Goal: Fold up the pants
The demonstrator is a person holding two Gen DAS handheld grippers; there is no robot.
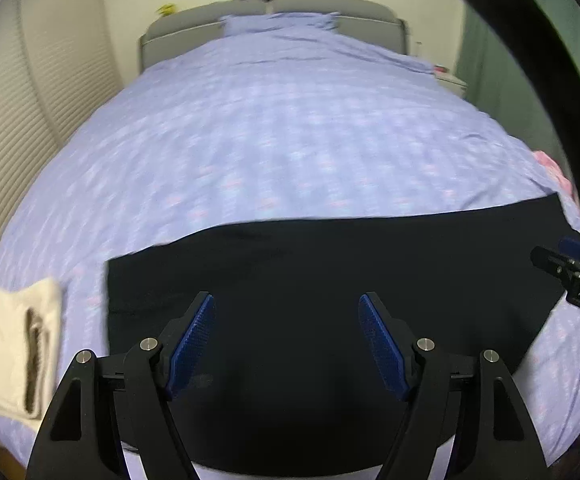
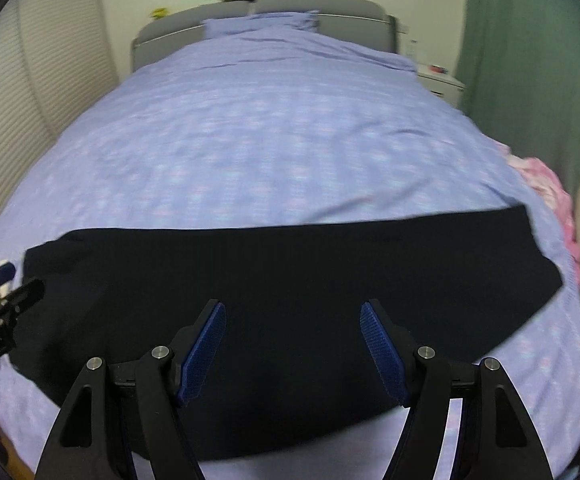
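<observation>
Black pants (image 1: 330,272) lie flat across the near end of a bed with a lilac patterned cover (image 1: 269,128), folded into a long band. My left gripper (image 1: 285,304) hovers open over the band's left part, nothing between its blue pads. In the right wrist view the same pants (image 2: 290,272) stretch from left to right, and my right gripper (image 2: 292,310) hangs open above their middle, holding nothing. Each gripper shows at the edge of the other's view: the right one (image 1: 566,264) at far right, the left one (image 2: 5,292) at far left.
A folded cream garment (image 1: 21,340) lies on the bed's left near corner. Pink fabric (image 2: 546,188) is heaped at the right edge. Pillows and a grey headboard (image 1: 273,12) stand at the far end. A green curtain (image 2: 530,60) hangs on the right, a slatted wall on the left.
</observation>
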